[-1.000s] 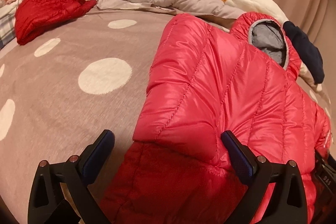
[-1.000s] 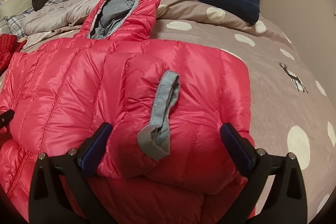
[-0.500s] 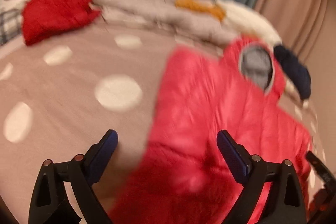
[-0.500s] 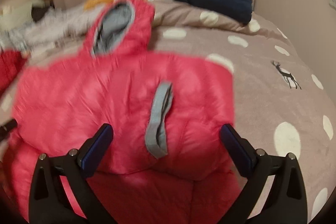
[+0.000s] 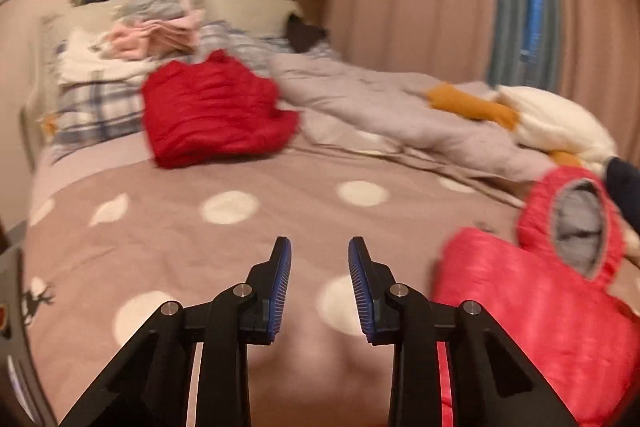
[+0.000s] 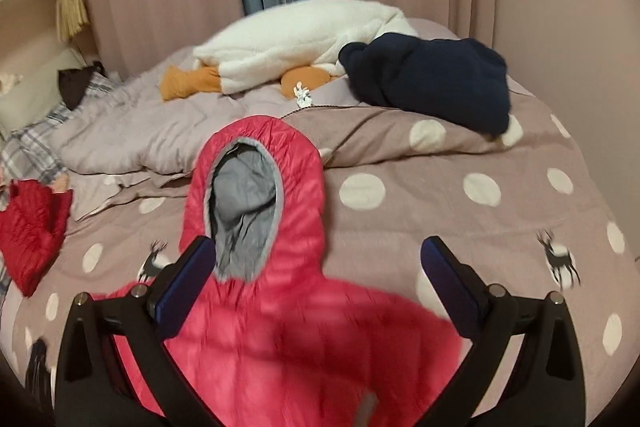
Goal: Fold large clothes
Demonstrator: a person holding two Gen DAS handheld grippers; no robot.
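A pink-red hooded puffer jacket (image 6: 280, 339) lies folded on the dotted bed cover (image 5: 180, 247), its grey-lined hood (image 6: 244, 203) pointing toward the far pillows. In the left wrist view the jacket (image 5: 540, 307) sits off to the right. My left gripper (image 5: 319, 255) hovers over bare cover beside it; its jaws are closing to a narrow gap with nothing between them. Above the jacket's shoulders my right gripper (image 6: 317, 245) stands wide open, holding nothing, with the hood just ahead of its left finger.
A folded dark red jacket (image 5: 212, 111) lies at the far left by a plaid pillow (image 5: 96, 107) and stacked clothes. A grey duvet (image 5: 380, 107), a mustard garment (image 5: 468, 107), a white fleece (image 6: 300, 39) and a navy garment (image 6: 432, 79) line the far side. Curtains hang behind.
Both grippers lifted off the jacket. The left swung left over bare cover and its jaws narrowed from wide to a small gap. The right rose, now looking at the hood.
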